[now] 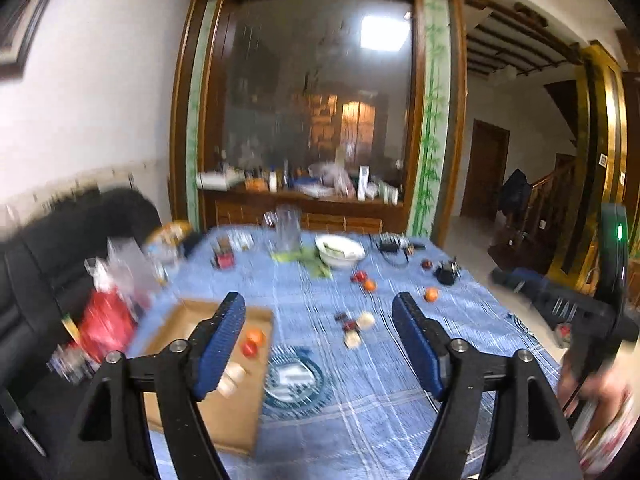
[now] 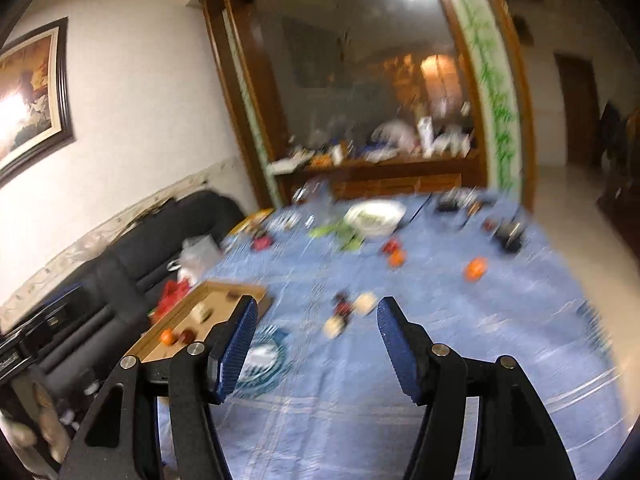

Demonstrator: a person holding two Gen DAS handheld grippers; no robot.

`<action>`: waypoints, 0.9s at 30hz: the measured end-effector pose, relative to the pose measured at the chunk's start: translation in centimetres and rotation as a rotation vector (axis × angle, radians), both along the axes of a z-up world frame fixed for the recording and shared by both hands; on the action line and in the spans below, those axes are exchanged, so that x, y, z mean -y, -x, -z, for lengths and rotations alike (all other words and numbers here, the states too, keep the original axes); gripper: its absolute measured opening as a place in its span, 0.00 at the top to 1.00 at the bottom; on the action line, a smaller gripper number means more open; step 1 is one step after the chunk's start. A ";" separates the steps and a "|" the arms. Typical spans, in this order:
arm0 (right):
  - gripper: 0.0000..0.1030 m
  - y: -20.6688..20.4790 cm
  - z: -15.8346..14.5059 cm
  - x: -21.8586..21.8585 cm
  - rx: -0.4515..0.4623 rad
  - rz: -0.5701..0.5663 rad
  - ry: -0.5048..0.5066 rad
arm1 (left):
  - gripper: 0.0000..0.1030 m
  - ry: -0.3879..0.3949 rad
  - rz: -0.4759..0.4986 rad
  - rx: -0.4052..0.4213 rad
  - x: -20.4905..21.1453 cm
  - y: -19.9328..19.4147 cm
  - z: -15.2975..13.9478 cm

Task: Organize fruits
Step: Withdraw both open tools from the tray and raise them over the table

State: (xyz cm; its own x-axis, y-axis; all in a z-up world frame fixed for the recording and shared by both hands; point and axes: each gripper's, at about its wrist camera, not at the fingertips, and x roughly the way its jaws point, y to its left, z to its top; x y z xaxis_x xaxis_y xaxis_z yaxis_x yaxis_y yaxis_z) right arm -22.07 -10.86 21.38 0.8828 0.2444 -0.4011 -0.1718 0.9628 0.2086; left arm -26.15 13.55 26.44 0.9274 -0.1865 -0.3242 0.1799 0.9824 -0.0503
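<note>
Above blue worktop (image 1: 360, 360), both grippers, left (image 1: 319, 348) and right (image 2: 316, 350), jaws apart, empty. Risk: round oranges (image 2: 475, 269) roll off if nudged; cardboard tray (image 1: 240, 412) overhangs edge.

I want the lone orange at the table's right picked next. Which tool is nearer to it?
Right, probably. The right tool hangs open with the orange ahead to its right; the left tool, also open, sits further left by the cardboard tray.

Home living room, black sofa (image 1: 60, 248), wooden sideboard (image 1: 304, 208), framed painting (image 2: 32, 92)
</note>
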 end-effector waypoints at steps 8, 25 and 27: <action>0.27 0.0 -15.0 4.5 0.154 0.194 0.183 | 0.19 -0.200 -0.038 0.129 -1.2 1.2 -8.1; 0.11 -12.6 -14.4 3.5 0.050 0.238 0.361 | 0.19 -0.056 0.051 -0.145 -0.6 -15.6 -4.9; 0.11 -15.2 -9.4 3.3 -0.048 0.177 0.324 | 0.19 -0.012 0.077 -0.192 0.2 -17.0 -1.9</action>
